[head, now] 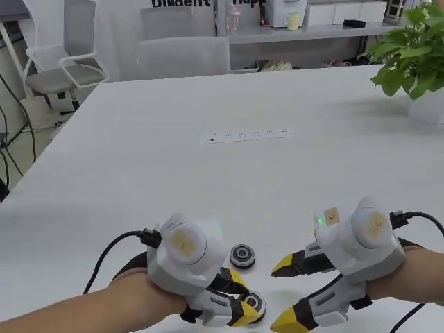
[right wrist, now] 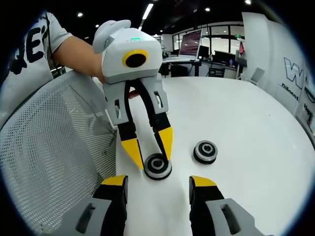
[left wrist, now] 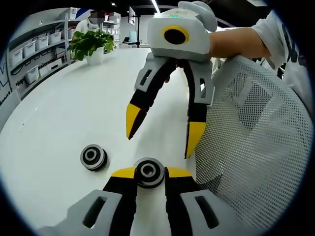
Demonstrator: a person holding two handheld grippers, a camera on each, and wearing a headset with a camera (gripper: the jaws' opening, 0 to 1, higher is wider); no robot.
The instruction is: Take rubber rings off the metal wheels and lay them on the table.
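1. Left gripper (head: 241, 297) sits at the near edge of the table (head: 208, 187), its jaws closed on opposite sides of one metal wheel (left wrist: 149, 172).
2. That wheel lies flat on the table with its axle pointing up. Its dark rubber ring (right wrist: 157, 173) runs level around the rim and looks to be on the wheel, not yet removed.
3. A second wheel (head: 242, 255) lies flat just beyond the left gripper's tips, free of both grippers.
4. Right gripper (head: 283, 293) is just to the right of the clamped wheel, jaws apart and empty, tips aimed back toward it.
5. In the right gripper view the clamped wheel lies straight ahead, a little left of the gap's centre. The right gripper is therefore the one placed to pinch the ring, probably at the bare edge facing it.
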